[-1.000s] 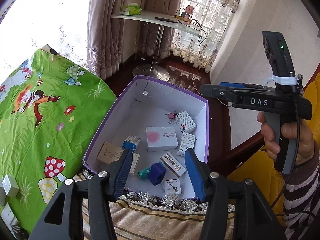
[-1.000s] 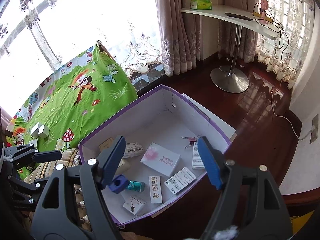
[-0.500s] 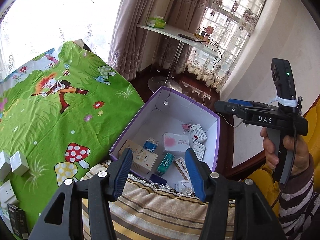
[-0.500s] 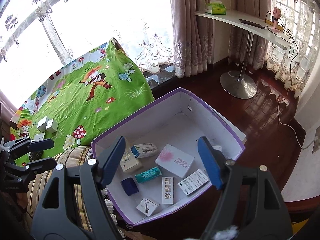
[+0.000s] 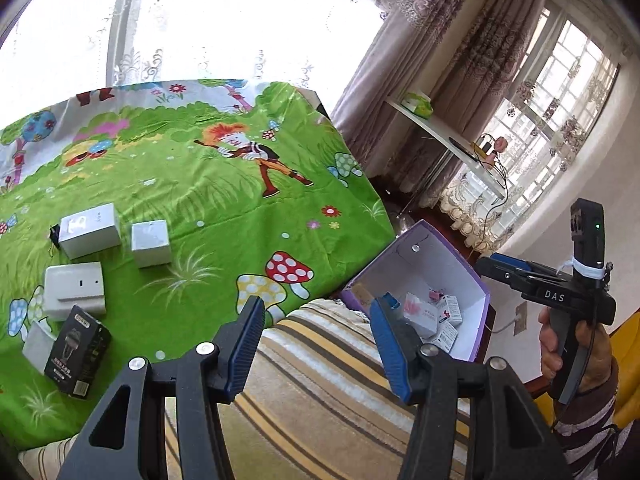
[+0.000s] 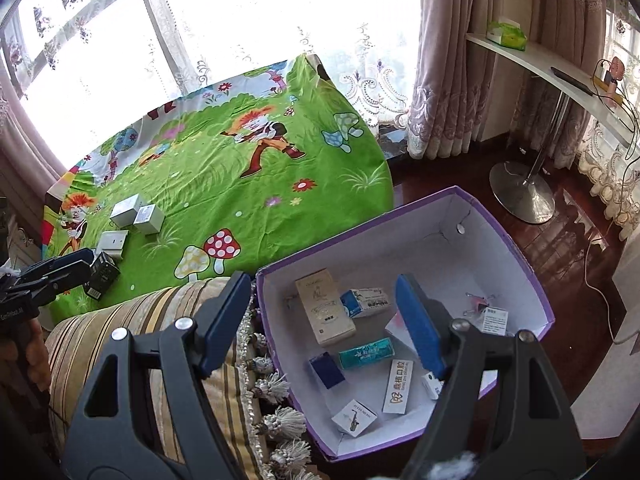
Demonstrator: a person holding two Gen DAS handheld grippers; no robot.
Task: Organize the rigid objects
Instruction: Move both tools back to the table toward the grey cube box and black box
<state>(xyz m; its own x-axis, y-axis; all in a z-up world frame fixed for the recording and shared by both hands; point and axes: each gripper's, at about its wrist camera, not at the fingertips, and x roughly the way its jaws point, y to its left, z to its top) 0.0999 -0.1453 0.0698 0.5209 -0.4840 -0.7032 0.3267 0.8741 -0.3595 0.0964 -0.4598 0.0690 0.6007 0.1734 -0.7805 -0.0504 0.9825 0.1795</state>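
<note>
My left gripper stands open and empty above a striped cushion, between the green cartoon cloth and the purple box. Three white boxes and a black box lie on the cloth to its left. In the right wrist view my right gripper hangs open and empty over the purple box's near left part. Inside lie several small packs, among them a tan carton, a teal pack and a dark blue box.
A tasselled cushion edge borders the purple box. A white side table on a metal foot stands on the dark wood floor behind it, with cables and curtains beyond. A person's hand holds the right gripper at the right.
Both views have swung left, away from the purple box toward the green cloth. My left gripper has left the box for the cushion, and the white and black boxes have come into view.
</note>
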